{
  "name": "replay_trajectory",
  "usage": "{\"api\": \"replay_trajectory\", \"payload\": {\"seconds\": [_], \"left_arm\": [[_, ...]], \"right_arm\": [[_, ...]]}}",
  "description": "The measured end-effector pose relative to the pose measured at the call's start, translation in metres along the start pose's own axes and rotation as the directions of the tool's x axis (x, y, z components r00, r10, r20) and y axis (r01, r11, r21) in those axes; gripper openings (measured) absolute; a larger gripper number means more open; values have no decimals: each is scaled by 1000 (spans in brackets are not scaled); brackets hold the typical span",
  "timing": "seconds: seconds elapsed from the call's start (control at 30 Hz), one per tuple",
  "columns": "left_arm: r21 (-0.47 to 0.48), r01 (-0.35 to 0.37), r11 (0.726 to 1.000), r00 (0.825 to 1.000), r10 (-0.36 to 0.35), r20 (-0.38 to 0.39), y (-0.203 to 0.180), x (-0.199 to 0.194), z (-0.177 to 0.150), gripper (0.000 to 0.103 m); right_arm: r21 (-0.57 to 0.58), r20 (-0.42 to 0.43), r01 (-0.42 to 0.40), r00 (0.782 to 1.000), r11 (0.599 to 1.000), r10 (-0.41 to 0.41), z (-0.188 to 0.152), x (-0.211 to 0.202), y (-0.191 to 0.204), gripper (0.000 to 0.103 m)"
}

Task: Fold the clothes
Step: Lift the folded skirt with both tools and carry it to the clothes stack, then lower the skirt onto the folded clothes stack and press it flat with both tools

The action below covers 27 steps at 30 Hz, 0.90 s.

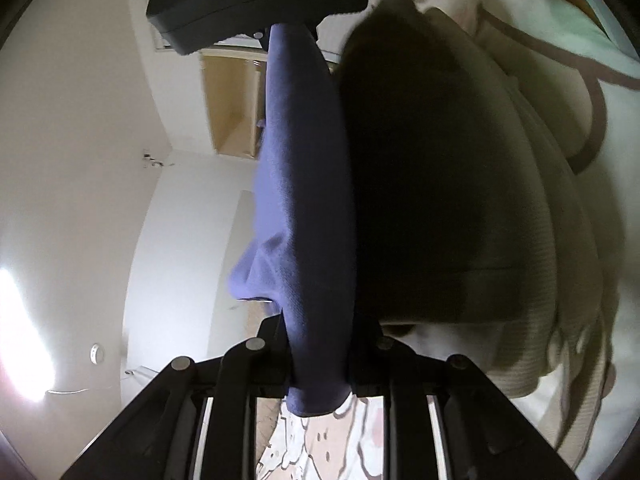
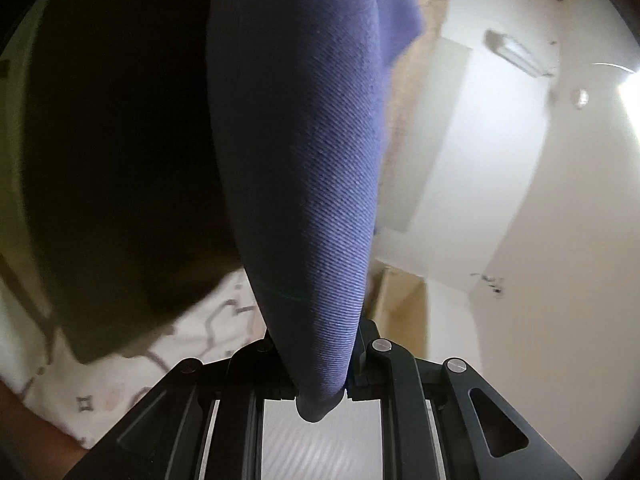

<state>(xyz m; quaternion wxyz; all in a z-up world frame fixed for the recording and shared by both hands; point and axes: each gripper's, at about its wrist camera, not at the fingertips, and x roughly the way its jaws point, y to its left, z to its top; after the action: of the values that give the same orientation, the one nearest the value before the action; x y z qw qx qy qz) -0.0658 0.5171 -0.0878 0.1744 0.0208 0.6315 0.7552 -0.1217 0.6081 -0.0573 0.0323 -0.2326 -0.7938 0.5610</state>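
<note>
A blue twill garment point(image 1: 304, 200) hangs stretched as a narrow band between my two grippers. In the left wrist view my left gripper point(image 1: 320, 332) is shut on one end of it, and a short tail pokes out behind the jaws. The band runs up to the black housing point(image 1: 260, 0) of the other gripper at the top of that view. In the right wrist view my right gripper point(image 2: 316, 344) is shut on the other end of the blue garment point(image 2: 304, 140), which fills the middle of the view.
A beige ribbed knit fabric point(image 1: 540, 240) with a dark shadowed inside lies close on the right of the left view. A white sheet with brown line drawings point(image 2: 120, 380) lies below. White walls and a wooden door frame point(image 1: 232, 100) stand beyond.
</note>
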Motion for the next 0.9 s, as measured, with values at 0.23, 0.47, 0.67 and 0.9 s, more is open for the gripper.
{"api": "replay_trajectory", "payload": {"seconds": [0.23, 0.47, 0.67, 0.9], "left_arm": [[-20, 29, 999, 999, -29, -23, 5, 1, 13, 38], [-79, 85, 993, 995, -88, -36, 25, -11, 11, 80], [-338, 250, 907, 967, -253, 36, 92, -39, -12, 81], [-539, 515, 667, 855, -441, 271, 138, -14, 23, 80]], "right_arm": [[5, -44, -128, 991, 992, 128, -8, 10, 5, 78], [174, -282, -229, 920, 958, 271, -61, 29, -26, 84], [708, -105, -268, 875, 653, 473, -92, -29, -109, 84], [879, 382, -469, 799, 85, 465, -49, -99, -167, 84]]}}
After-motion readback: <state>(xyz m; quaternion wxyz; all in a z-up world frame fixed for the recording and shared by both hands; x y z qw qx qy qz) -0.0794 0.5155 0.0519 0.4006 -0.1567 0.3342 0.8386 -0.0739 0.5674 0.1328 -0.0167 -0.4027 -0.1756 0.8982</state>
